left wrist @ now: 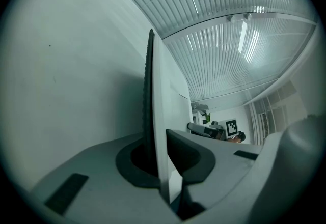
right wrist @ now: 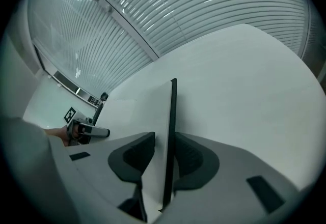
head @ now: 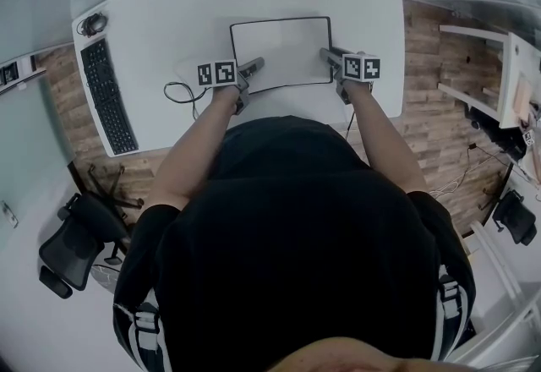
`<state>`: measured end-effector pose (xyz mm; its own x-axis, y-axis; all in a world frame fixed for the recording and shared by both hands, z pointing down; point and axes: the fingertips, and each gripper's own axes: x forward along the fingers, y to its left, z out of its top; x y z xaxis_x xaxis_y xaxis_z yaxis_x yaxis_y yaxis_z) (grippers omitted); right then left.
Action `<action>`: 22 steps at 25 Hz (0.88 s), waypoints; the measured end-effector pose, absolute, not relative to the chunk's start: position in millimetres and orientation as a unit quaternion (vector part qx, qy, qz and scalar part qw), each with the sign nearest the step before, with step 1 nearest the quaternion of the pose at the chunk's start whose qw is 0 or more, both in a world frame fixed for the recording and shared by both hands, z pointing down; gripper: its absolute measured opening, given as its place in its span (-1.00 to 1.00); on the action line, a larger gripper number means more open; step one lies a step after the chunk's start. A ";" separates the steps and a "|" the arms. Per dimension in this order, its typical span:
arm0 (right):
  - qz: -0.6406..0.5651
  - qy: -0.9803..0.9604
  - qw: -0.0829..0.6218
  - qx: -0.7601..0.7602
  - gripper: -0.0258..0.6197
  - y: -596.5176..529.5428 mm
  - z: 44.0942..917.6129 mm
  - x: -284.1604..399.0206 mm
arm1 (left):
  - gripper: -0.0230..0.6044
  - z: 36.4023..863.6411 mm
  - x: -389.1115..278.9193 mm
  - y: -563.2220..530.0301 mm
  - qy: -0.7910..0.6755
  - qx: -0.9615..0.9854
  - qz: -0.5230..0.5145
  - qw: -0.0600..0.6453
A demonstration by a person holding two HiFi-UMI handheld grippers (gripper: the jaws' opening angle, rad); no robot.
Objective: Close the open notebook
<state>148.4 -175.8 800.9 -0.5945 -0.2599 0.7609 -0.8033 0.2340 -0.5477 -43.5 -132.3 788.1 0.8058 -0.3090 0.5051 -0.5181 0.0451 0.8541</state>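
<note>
The left gripper (head: 256, 65) is clamped on the near left edge of the open notebook (head: 281, 53); its own view shows the dark cover and white page seated between the two pads. The right gripper (head: 325, 54) has its jaws apart, with the notebook's near right edge standing between the pads and close to both. The notebook lies open and flat, white pages up with a thin black border, on a white desk (head: 169, 15) in front of a person in a black top, whose forearms reach out to both grippers. A thin black cable (head: 179, 94) loops just left of the left gripper. Farther left, a black keyboard (head: 108, 95) lies along the desk's left edge. A black office chair (head: 72, 248) stands near left, beyond the desk.
</note>
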 end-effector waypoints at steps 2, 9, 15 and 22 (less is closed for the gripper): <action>0.500 -0.736 0.272 0.366 -0.54 -175.7 799.9 152.3 | -0.77 788.0 -43.7 -131.4 -0.301 0.685 0.080 0.658; 0.498 -0.731 0.262 0.386 -0.67 -176.5 798.3 165.8 | -0.77 788.2 -44.0 -131.5 -0.302 0.686 0.081 0.657; 0.494 -0.730 0.261 0.394 -0.73 -175.0 796.0 174.5 | -0.77 787.4 -43.7 -131.3 -0.304 0.684 0.083 0.658; 0.489 -0.738 0.263 0.384 -0.75 -169.6 794.3 167.6 | -0.77 784.9 -42.4 -131.4 -0.306 0.688 0.091 0.652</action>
